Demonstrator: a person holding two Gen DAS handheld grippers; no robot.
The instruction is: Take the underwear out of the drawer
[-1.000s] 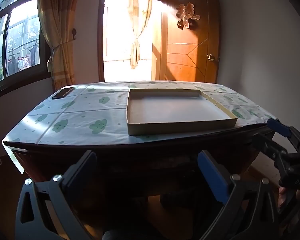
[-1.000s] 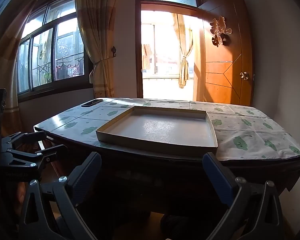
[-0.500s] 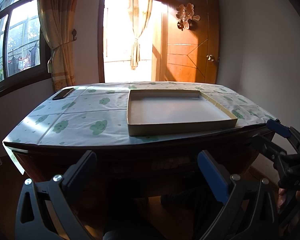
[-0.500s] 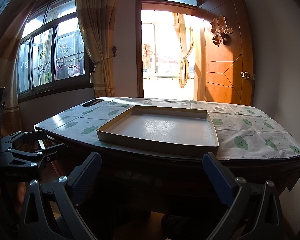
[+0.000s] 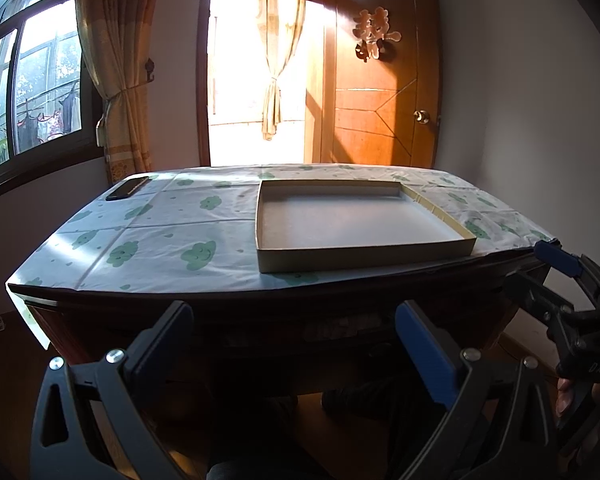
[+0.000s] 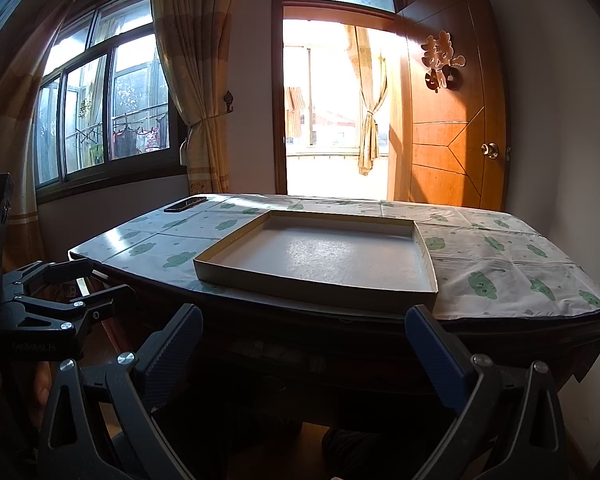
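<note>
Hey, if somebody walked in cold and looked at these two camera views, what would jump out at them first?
The bright sunlit doorway behind the table pulls the eye, with the open wooden door glowing orange beside it. Next comes the shallow empty cardboard tray on the cloud-print tablecloth, near the front edge. Low in each view, the left gripper and right gripper sit open below the table edge.

Both wrist views sit low before the table (image 5: 160, 240); each faces its shallow tray (image 6: 312, 284).
</note>
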